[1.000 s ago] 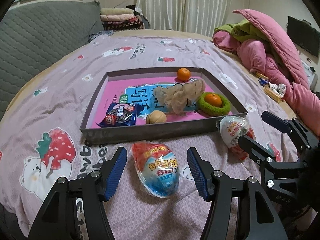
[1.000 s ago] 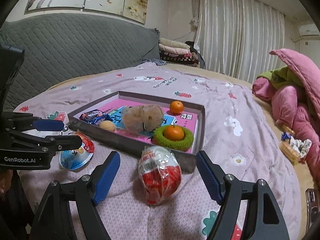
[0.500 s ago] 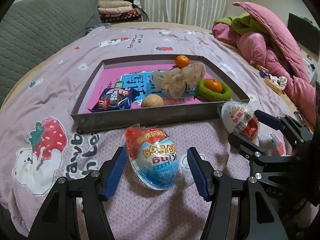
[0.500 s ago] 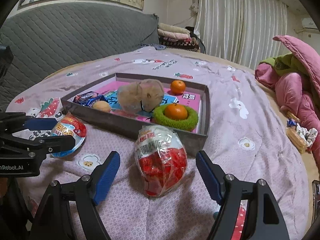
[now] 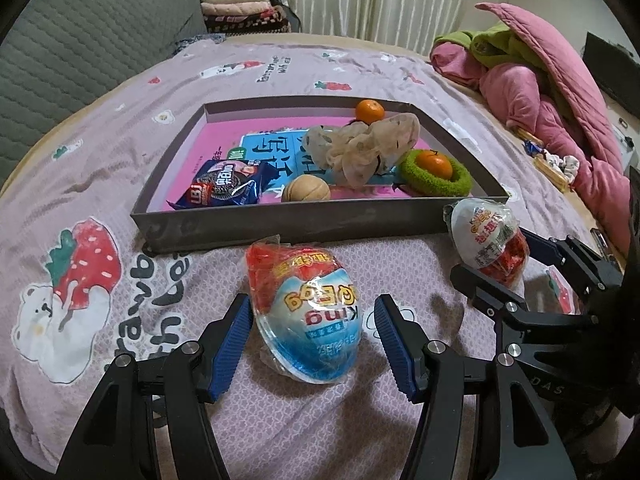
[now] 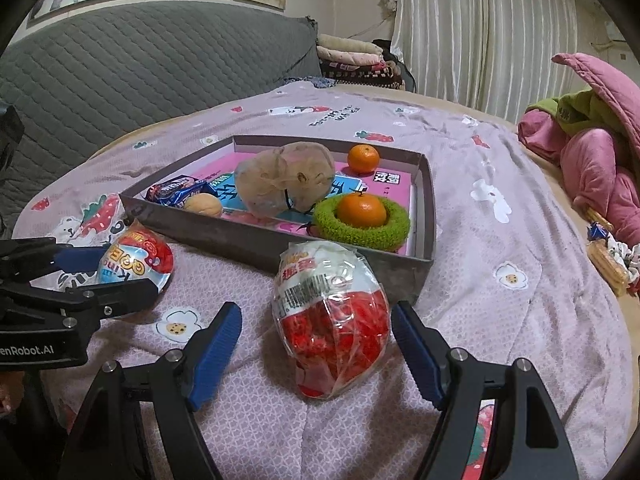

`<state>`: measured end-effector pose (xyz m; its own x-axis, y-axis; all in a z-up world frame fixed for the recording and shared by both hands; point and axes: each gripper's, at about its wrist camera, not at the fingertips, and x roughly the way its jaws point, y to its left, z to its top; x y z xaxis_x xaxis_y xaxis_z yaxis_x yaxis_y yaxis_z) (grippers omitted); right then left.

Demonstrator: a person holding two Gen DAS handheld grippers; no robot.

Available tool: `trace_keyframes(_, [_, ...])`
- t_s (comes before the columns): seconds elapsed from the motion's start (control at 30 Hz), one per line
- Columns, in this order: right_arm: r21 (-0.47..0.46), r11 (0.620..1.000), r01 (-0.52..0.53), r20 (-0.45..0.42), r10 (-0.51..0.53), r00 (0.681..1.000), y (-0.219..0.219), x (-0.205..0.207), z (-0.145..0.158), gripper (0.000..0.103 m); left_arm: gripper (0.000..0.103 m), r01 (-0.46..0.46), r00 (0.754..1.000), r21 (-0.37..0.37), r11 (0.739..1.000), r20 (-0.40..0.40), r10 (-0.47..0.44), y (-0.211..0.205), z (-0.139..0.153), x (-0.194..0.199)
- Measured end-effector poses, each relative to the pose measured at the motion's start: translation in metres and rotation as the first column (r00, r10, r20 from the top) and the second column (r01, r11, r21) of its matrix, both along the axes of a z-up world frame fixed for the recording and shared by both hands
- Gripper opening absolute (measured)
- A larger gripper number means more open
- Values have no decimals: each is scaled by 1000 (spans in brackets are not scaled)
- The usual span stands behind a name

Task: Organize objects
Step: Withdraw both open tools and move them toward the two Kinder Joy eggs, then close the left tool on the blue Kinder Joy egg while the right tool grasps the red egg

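The left gripper (image 5: 312,336) stands open around the blue-and-red foil-wrapped egg (image 5: 308,312), long axis running forward toward the grey shallow box (image 5: 288,224). The right gripper (image 6: 316,350), jaws closing, likewise straddles the red-and-white wrapped egg (image 6: 332,320), unpinched.

- A blue-and-red wrapped toy egg (image 5: 310,312) lies on a pink printed bedspread (image 5: 120,128), between the spread blue pads of the left gripper (image 5: 312,336), neither pad pressing it
- Just beyond, a shallow grey tray (image 5: 280,226) holds a snack packet (image 5: 224,188), a walnut (image 5: 306,189), two tangerines and a green ring
- At right, the right gripper (image 5: 516,264) straddles a red-and-white egg (image 5: 490,236)
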<state>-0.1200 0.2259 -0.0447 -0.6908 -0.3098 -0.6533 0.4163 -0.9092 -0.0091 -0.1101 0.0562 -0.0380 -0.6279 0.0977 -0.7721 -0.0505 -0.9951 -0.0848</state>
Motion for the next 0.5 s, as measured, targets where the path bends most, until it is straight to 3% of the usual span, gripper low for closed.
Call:
trace_keyframes(0.4, [13,1000,1,31,-2,1000,-3,-7,-7,54,64,-11,1000,9,1000,11,11,4,-6,-8])
trace_keyframes(0.5, [26,1000,-6,27,5,1000,-5,-6,-8,53,64,-13,1000,7,1000,12,13,5,-7,-9])
